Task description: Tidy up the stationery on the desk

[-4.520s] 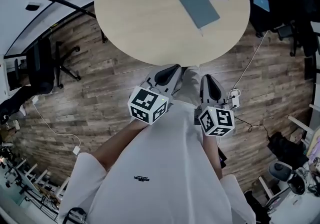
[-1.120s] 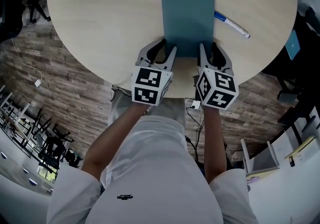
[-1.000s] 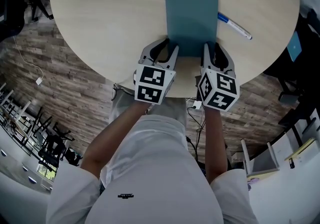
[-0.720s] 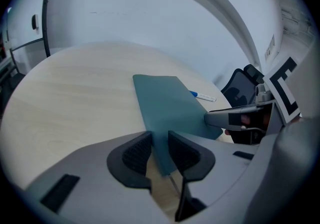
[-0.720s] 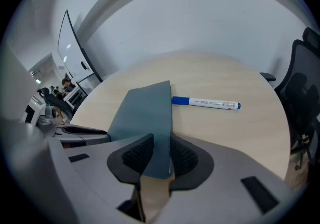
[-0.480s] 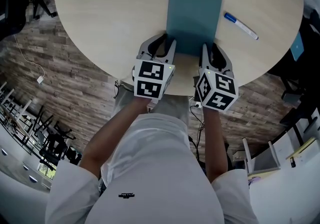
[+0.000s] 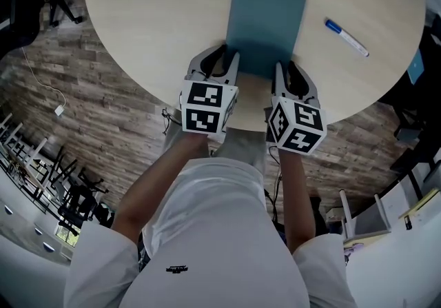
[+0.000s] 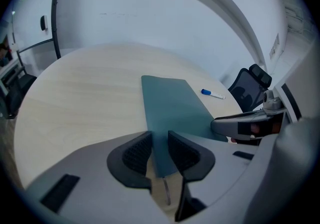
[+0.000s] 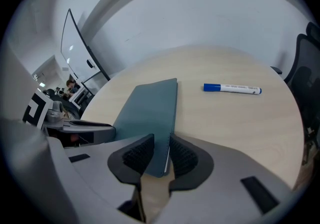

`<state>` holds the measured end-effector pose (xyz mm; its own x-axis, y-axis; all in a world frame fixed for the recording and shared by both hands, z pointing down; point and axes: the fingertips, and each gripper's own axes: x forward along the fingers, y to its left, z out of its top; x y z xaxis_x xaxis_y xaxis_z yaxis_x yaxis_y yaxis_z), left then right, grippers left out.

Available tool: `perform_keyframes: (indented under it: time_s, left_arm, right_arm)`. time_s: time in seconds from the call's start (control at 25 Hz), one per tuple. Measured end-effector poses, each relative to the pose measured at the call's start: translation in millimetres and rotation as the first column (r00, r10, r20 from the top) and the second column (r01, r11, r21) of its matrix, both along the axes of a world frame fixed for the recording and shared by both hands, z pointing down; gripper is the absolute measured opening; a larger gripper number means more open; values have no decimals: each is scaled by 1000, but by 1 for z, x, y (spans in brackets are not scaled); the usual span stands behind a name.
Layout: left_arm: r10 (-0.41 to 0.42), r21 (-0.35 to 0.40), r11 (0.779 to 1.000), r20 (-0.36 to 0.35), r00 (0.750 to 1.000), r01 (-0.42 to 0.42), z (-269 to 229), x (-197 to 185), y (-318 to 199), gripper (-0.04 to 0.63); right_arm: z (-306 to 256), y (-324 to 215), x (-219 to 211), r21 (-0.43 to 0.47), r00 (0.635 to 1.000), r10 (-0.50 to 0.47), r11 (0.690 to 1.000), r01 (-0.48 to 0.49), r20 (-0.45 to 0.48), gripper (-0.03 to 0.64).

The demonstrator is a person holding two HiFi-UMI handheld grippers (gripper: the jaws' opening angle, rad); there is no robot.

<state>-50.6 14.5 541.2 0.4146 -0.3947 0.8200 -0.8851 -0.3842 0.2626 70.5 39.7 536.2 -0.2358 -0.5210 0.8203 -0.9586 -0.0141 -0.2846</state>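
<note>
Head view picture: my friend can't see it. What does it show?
Seen from above, a person's left gripper and right gripper, jaws just closed further, each pinch a near corner of a teal notebook on a round wooden table. A blue-capped pen lies apart, toward the picture's right.

The head camera sits above the person's white shirt (image 7: 213, 231) and looks steeply down, so the round table (image 7: 158, 24) lies farther off at twelve o'clock. The left gripper (image 7: 229, 54) carries its camera low behind its jaws, which have just been closing on the teal notebook (image 7: 265, 21). It faces across the tabletop toward the far wall, with the notebook very near. The right gripper (image 7: 284, 65) carries a camera set likewise, its jaws also just closing on the notebook. All three views share the notebook and the blue-capped marker (image 7: 346, 36). Each gripper view catches the other gripper, at three o'clock from the left and nine o'clock from the right.
</note>
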Motion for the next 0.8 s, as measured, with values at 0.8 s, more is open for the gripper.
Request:
perform_keyframes:
  time_s: [0.8]
  left_arm:
    - [44, 0, 999, -83, 996, -44, -6, -59, -6, 114]
  right_arm:
    - [3, -2, -57, -19, 998, 67, 998, -67, -11, 118]
